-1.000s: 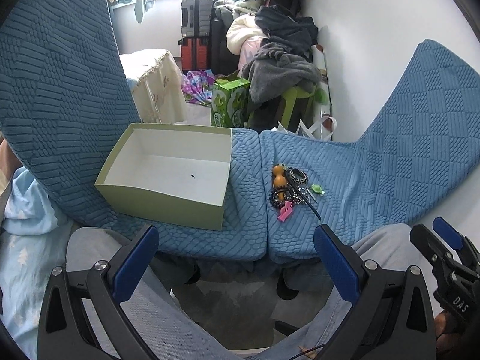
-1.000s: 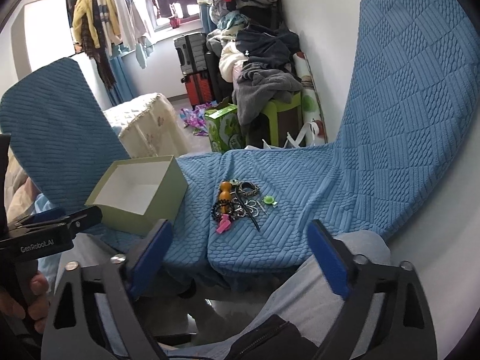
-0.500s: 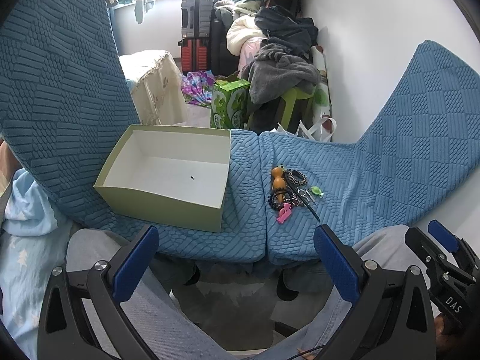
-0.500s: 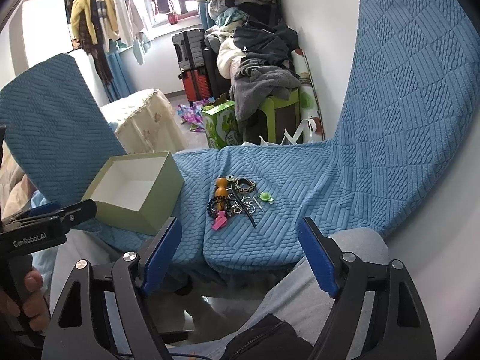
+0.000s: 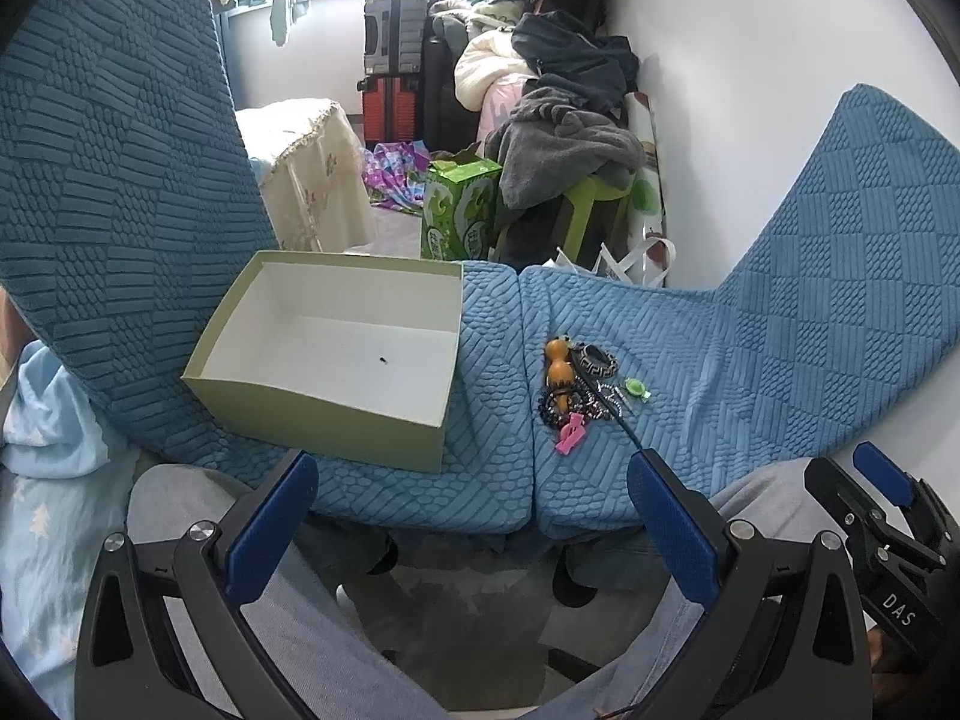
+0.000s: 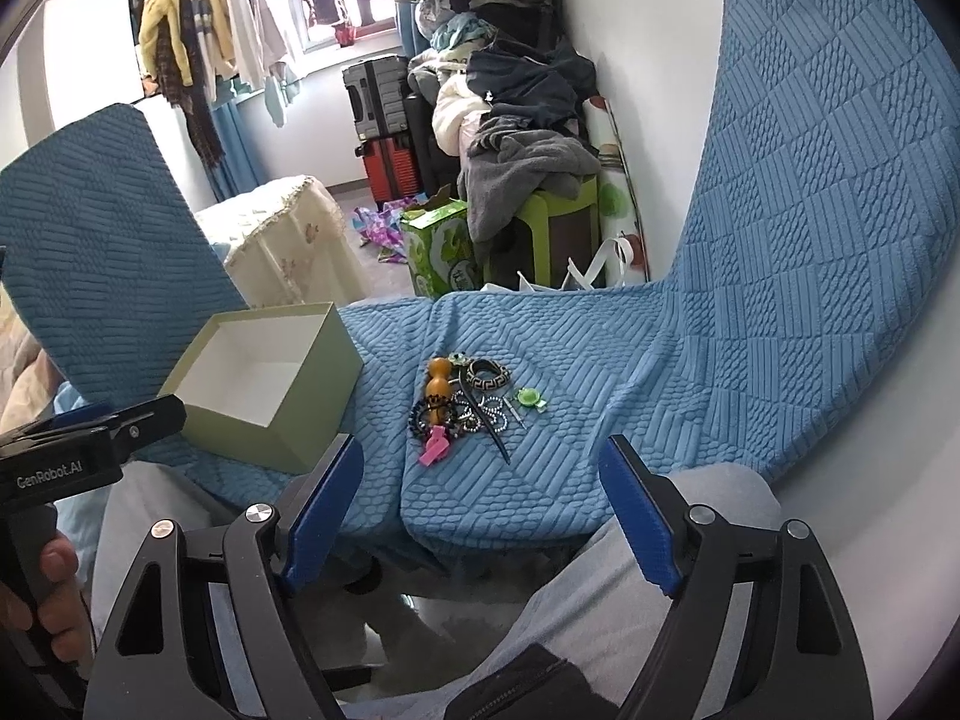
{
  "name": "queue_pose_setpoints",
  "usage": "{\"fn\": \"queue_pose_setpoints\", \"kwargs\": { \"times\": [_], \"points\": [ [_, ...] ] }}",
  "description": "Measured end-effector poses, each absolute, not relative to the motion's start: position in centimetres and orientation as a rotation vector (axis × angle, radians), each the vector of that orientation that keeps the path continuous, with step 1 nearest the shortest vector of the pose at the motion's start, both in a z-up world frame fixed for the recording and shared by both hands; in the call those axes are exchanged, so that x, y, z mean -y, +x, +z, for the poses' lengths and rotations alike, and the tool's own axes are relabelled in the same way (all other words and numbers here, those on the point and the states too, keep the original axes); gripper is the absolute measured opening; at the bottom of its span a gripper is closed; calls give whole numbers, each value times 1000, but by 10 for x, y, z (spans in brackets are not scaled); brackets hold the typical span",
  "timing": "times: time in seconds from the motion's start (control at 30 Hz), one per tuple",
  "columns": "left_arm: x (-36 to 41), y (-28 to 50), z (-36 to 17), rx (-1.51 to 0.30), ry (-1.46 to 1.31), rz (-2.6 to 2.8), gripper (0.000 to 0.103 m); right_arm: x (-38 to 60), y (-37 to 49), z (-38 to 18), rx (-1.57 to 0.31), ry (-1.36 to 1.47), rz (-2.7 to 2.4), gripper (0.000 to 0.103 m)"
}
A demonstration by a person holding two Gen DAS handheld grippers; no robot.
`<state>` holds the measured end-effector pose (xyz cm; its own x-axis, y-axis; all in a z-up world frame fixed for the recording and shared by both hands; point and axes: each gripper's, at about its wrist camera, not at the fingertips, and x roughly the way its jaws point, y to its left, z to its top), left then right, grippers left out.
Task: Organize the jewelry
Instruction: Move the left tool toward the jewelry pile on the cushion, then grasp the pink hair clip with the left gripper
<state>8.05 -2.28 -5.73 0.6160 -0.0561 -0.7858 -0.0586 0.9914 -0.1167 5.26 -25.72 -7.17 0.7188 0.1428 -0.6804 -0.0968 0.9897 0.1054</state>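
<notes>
A pile of jewelry (image 5: 579, 387) lies on the blue textured cushion (image 5: 690, 372): an orange gourd-shaped piece (image 6: 438, 387), a black patterned bangle (image 6: 489, 377), beaded chains, a pink clip (image 6: 435, 450), a small green piece (image 6: 529, 397) and a black stick. An open, empty pale green box (image 5: 336, 354) stands left of the pile, also in the right wrist view (image 6: 264, 381). My left gripper (image 5: 474, 519) is open and empty, below the box and pile. My right gripper (image 6: 480, 516) is open and empty, just in front of the pile.
The person's legs in grey trousers (image 5: 336, 618) are under both grippers. Beyond the cushion stand a green carton (image 5: 459, 210), a stool heaped with clothes (image 5: 564, 144), suitcases (image 5: 390, 78) and a cloth-covered table (image 5: 312, 180). A white wall is at the right.
The right gripper has moved forward and slightly down, so the jewelry pile sits nearer its fingers. The left gripper has barely moved. Both stay open.
</notes>
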Motion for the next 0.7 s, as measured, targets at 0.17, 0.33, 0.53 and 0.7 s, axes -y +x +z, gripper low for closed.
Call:
{"fn": "queue_pose_setpoints", "kwargs": {
  "times": [0.17, 0.33, 0.53, 0.7],
  "points": [
    [28, 93, -62, -921, -152, -22, 103, 261, 67, -76, -747, 49, 122, 82],
    [40, 106, -64, -922, -137, -62, 103, 272, 83, -79, -736, 71, 112, 83],
    [57, 126, -77, -941, -153, -128, 102, 282, 105, -93, -732, 75, 112, 83],
    [72, 144, -98, -983, -175, -179, 101, 290, 130, -113, -758, 98, 129, 79]
  ]
}}
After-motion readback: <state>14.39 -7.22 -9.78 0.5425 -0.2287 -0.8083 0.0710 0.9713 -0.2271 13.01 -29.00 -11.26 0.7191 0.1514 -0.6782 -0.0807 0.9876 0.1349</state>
